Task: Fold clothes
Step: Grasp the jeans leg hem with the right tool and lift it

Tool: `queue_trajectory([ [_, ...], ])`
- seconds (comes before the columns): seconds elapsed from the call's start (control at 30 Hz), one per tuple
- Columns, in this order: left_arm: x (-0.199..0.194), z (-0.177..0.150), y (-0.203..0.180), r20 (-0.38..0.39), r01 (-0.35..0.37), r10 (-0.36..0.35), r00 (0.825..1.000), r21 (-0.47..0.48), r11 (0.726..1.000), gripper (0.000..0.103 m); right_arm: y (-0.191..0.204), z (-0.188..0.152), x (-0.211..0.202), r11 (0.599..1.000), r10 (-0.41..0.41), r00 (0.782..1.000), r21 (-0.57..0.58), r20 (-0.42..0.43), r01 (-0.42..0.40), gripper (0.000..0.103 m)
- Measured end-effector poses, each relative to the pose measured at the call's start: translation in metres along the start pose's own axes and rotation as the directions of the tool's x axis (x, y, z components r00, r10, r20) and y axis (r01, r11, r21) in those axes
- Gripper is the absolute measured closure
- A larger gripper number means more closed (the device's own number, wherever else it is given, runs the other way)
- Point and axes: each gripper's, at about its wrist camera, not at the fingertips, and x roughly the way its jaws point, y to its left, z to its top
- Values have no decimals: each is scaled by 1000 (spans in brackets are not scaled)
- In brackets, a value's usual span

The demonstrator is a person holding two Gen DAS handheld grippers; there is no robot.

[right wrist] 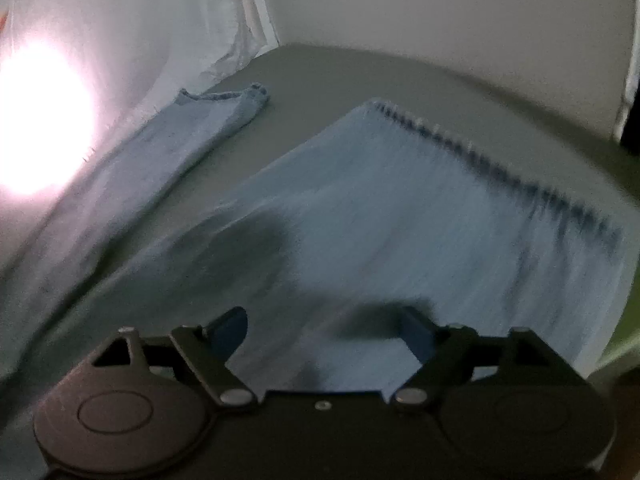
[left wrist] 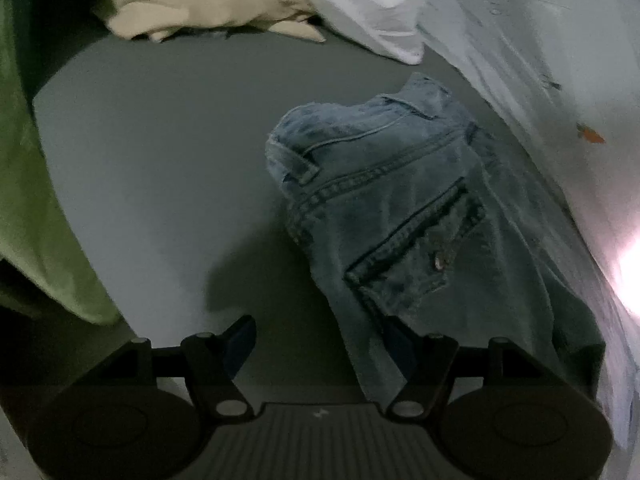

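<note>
Jeans (left wrist: 384,208) lie on grey table (left wrist: 160,168), waistband and back pocket ahead-right of left gripper (left wrist: 320,344), denim running down past its right finger (left wrist: 400,344); fingers apart, nothing clamped. Right gripper (right wrist: 324,332) fingers apart too, over a blurred jeans leg, not gripping; other leg (right wrist: 208,124) far ahead-left. White cloth (left wrist: 520,60) with small orange prints sits right of the left fingers, beige garment (left wrist: 200,0) ahead, green fabric (left wrist: 32,200) left.

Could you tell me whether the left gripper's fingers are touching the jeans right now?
Cannot tell. In the left wrist view the open left gripper has its right finger overlapping the jeans, but neither contact nor gap shows plainly.
</note>
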Motion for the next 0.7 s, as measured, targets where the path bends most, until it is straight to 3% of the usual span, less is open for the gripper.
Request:
queue_trajectory([
  [0.07, -1, 2, -1, 6, 14, -14, 1000, 13, 1000, 25, -9, -4, -2, 994, 67, 998, 87, 4, -67, 16],
  [0.13, 1, 5, -2, 5, -19, 19, 1000, 11, 1000, 25, -26, -5, -6, 969, 138, 990, 204, 24, -140, 16],
  [0.27, 1, 10, -1, 13, -39, 39, 999, 13, 999, 25, -74, -10, -16, 848, 239, 965, 461, 110, -262, 16],
  [0.37, 3, 11, 3, 5, -49, 49, 999, 9, 999, 25, -109, -17, -27, 767, 239, 951, 562, 198, -310, 24],
  [0.43, 5, 12, 4, 2, -35, 35, 999, -18, 999, 25, -132, -22, -36, 726, 220, 947, 608, 236, -320, 38],
  [0.5, 7, 14, 5, -1, -21, 21, 1000, -44, 999, 25, -151, -30, -43, 696, 203, 945, 641, 258, -324, 44],
  [0.7, 15, 19, -6, -18, -34, 33, 999, -15, 999, 25, -187, -52, -52, 608, 192, 933, 709, 304, -356, 50],
])
